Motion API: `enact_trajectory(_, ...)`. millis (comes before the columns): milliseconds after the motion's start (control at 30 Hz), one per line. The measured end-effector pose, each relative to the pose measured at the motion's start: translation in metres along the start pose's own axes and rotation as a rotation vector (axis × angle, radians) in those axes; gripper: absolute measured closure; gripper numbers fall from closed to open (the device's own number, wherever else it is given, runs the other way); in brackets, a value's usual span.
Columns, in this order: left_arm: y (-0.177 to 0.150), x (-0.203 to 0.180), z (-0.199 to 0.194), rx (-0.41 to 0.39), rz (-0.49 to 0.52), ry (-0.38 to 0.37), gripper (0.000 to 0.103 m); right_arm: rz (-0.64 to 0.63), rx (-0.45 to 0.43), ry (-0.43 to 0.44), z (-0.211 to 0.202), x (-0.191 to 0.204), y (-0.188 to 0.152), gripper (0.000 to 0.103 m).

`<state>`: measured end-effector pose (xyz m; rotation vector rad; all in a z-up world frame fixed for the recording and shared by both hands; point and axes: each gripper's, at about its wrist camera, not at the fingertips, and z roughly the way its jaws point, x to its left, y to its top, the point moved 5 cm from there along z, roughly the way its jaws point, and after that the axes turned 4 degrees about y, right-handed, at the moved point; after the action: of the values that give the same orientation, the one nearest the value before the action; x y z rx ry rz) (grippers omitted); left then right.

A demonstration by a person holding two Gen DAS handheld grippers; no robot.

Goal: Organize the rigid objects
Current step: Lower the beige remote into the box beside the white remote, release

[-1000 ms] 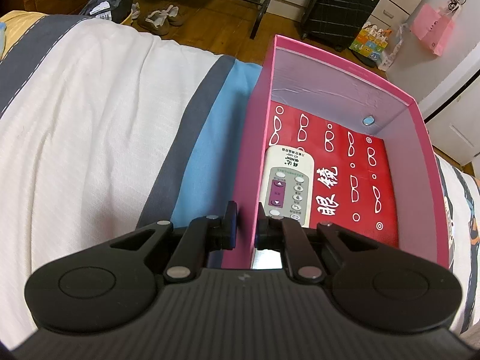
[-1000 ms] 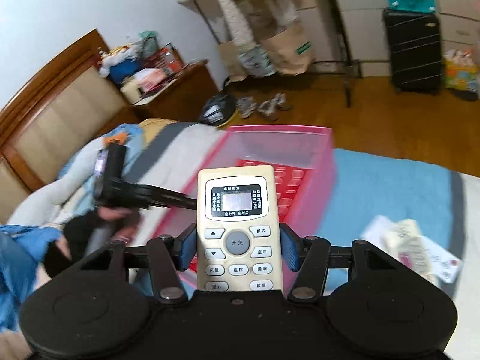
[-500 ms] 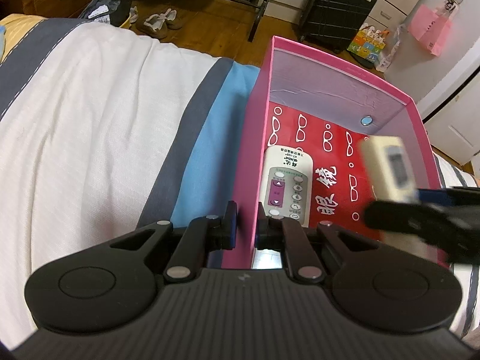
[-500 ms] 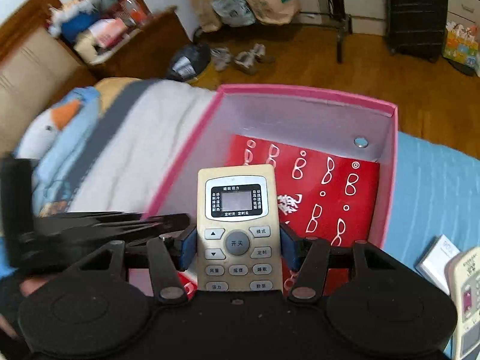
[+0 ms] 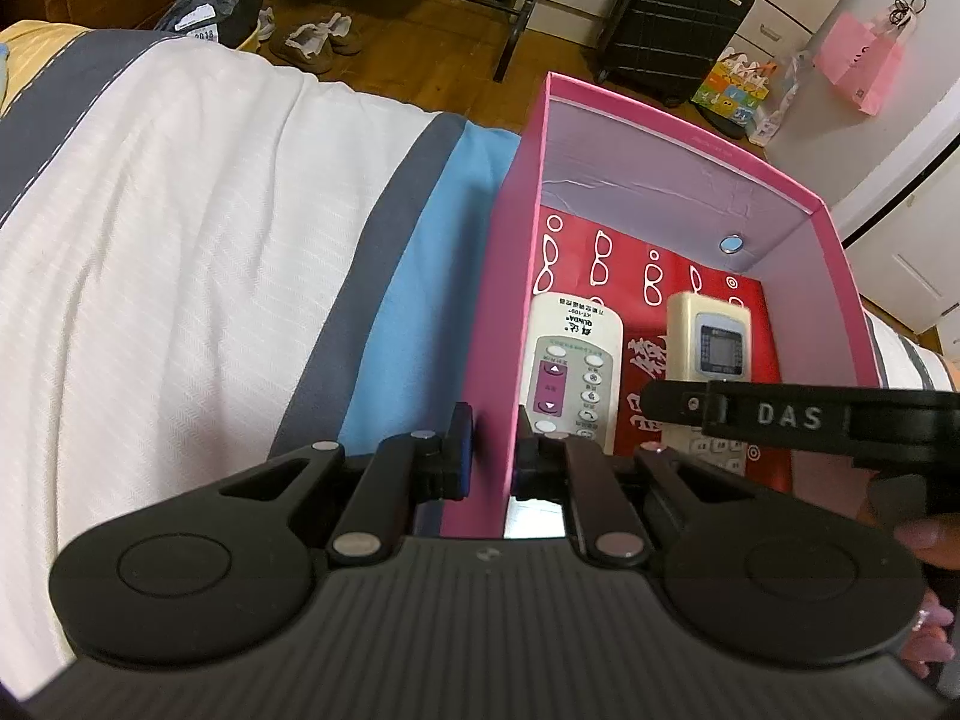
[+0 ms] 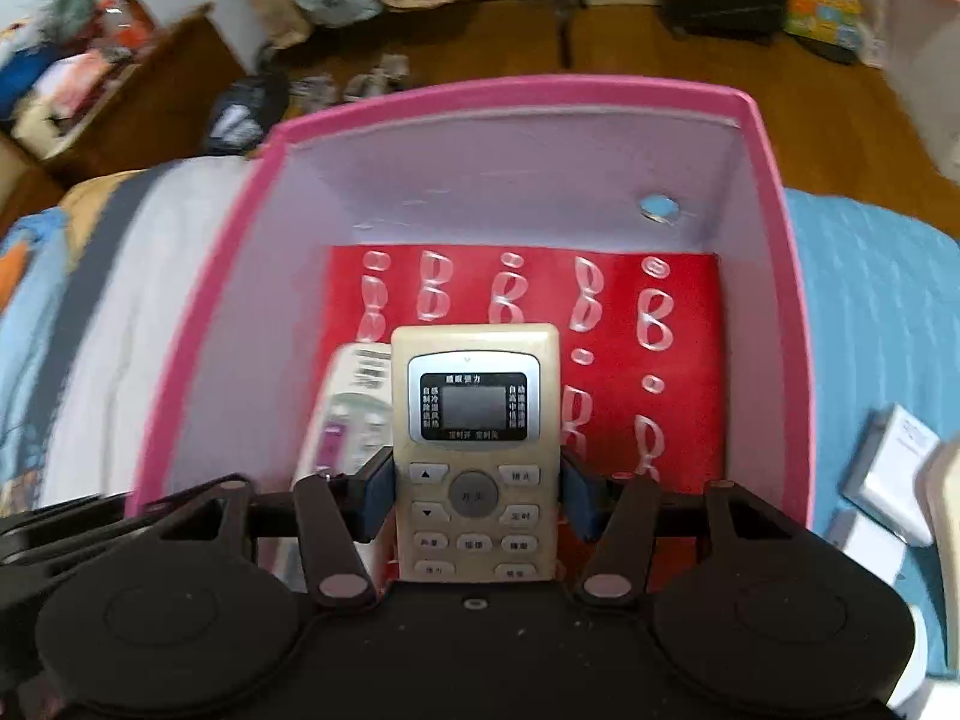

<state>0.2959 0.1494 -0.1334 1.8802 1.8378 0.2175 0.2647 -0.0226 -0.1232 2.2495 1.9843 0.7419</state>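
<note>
From the left wrist, the pink box's [image 5: 501,360] near wall is seen clamped by the left gripper [image 5: 493,450]; a white remote [image 5: 570,372] lies just ahead inside.

From the right wrist, a beige remote [image 6: 474,450] is gripped by the right gripper [image 6: 474,504], inside the box.

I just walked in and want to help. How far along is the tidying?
Done: the white remote lies in the pink box. In hand: the right tongs hold the beige remote low inside; the left tongs pinch the box wall. Left: release it, then the small items on the bed.
</note>
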Motion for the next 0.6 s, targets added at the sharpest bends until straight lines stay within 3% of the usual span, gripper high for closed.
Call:
enact_trajectory(233, 0.0, -0.001, 0.001, 0.003, -0.005, 0.0, 0.092, 0.146, -0.02, -0.02, 0.005, -0.01, -0.005, 0.042)
enact_trajectory(433, 0.0, -0.002, 0.001, 0.002, -0.002, 0.0, 0.092, 0.164, -0.05, -0.049, 0.01, -0.004, -0.008, 0.042)
enact_trajectory(600, 0.0, -0.001, 0.001, 0.0, 0.0, -0.001, 0.092, 0.369, -0.091, -0.043, 0.009, -0.012, -0.008, 0.043)
